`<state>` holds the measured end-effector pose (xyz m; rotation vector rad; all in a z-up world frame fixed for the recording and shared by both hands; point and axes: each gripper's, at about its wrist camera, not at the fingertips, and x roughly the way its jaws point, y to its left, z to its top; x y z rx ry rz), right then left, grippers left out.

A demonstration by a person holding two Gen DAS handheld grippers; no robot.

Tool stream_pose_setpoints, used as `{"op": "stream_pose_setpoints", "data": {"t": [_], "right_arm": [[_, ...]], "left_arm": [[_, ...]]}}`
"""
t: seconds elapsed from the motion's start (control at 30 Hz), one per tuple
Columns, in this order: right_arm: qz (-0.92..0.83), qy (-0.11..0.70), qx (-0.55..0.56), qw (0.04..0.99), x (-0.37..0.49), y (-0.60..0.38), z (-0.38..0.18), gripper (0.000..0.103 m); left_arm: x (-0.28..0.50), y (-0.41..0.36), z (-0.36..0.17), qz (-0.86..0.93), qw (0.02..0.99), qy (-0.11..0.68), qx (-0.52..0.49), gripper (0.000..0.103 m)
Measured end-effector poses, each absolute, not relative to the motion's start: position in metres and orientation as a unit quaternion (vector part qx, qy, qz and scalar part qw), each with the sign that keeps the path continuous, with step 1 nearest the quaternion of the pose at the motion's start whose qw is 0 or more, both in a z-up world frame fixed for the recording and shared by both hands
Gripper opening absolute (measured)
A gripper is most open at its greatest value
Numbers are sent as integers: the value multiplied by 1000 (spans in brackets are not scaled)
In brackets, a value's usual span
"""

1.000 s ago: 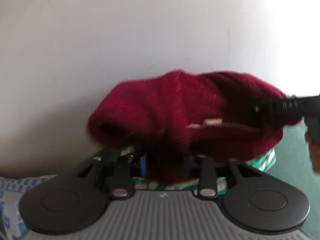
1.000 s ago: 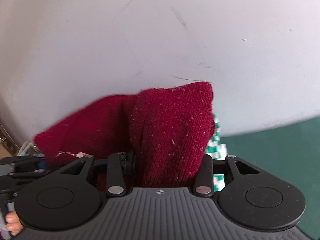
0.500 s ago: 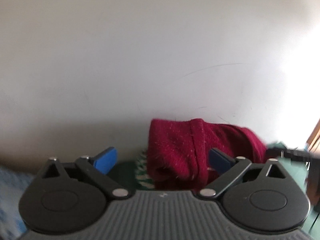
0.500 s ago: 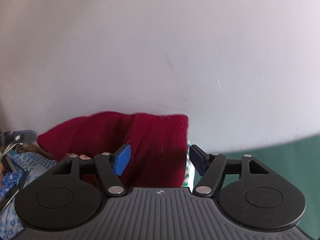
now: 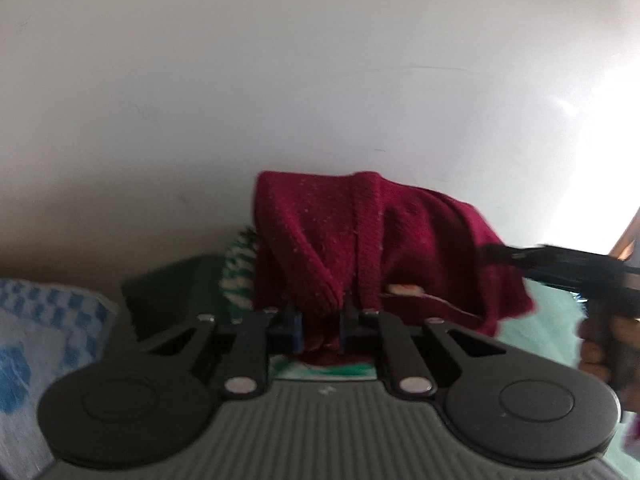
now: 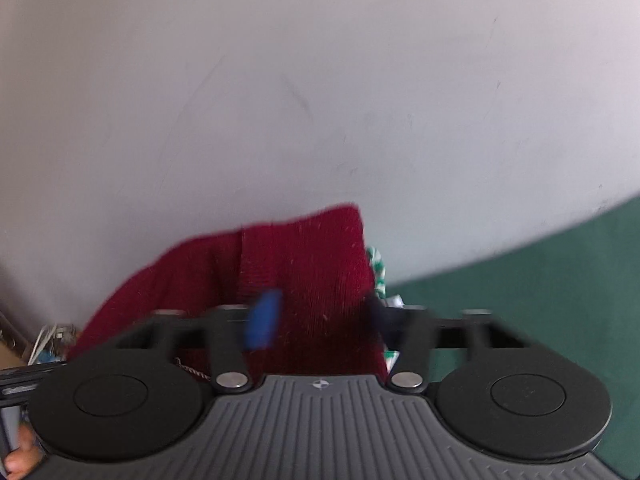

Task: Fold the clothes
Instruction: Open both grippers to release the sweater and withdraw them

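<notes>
Left gripper [image 5: 320,322] pinches maroon sweater [image 5: 360,248]; blurred right gripper [image 6: 320,316] seems parted.

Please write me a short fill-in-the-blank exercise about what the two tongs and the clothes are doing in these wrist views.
1. The left tongs are shut on a fold of the ____ knitted sweater.
2. In the right wrist view, the right tongs stand ____, with sweater cloth between the fingers.
3. Beneath the sweater lies a green-and-____ patterned cloth.

Missing words: maroon; open; white
</notes>
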<state>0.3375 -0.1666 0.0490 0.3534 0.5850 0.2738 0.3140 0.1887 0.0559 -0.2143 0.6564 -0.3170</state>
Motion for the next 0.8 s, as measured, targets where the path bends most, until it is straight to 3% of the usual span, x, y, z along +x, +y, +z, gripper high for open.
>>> {"op": "stream_pose_setpoints", "data": {"t": [0.13,0.27,0.3,0.37,0.5,0.67,0.8], "right_arm": [[138,306,106,936,346,-148,34,30],[138,302,74,941,349,-144,27,40],[131,289,68,946,341,-146,33,42],[118,262,55,956,324,-149,45,45],[117,173,44,977,298,-150,78,46],[117,130,34,984,313,-106,79,46],[114,115,-14,987,326,-64,48,46]], "left_arm": [[316,187,53,-152,933,319,-72,9],[326,187,53,-142,938,313,-36,10],[328,186,53,-139,940,311,-27,12],[333,186,53,-134,942,308,-8,27],[313,191,92,-127,961,236,65,33],[360,172,110,-73,984,161,12,33],[415,162,56,-63,970,233,-20,27]]}}
